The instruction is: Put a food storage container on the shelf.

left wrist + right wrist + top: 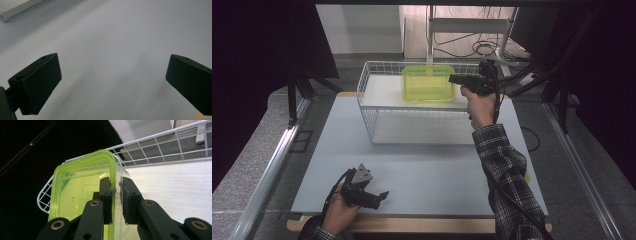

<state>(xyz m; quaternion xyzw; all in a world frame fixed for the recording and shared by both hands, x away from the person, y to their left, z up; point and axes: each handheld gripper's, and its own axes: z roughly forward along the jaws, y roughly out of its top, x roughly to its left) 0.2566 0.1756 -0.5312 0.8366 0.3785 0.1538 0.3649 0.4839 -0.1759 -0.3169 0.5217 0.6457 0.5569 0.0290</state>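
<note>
- Green container (428, 83): a translucent yellow-green plastic box with its lid on, inside the white wire basket (377, 107), toward the far right of the basket's interior. In the high view it stands tilted, its broad face turned toward the camera.
- Right gripper (116, 195): jaws narrowed onto the edge of the green container (80, 192); one jaw lies against the green lid side, the other against the clear wall of the box, with the rim pinched between them.
- In the high view the right gripper (462, 80) reaches over the basket's right end, carried by a hand with a plaid sleeve (504, 170).
- Wire basket: sits on the far half of the desk (427, 180), long side facing the person.
- Left gripper (379, 196): rests low at the near left edge of the desk, well apart from the basket. Its own view shows the left gripper (112, 82) with jaws wide apart, nothing between them but bare desk surface.
</note>
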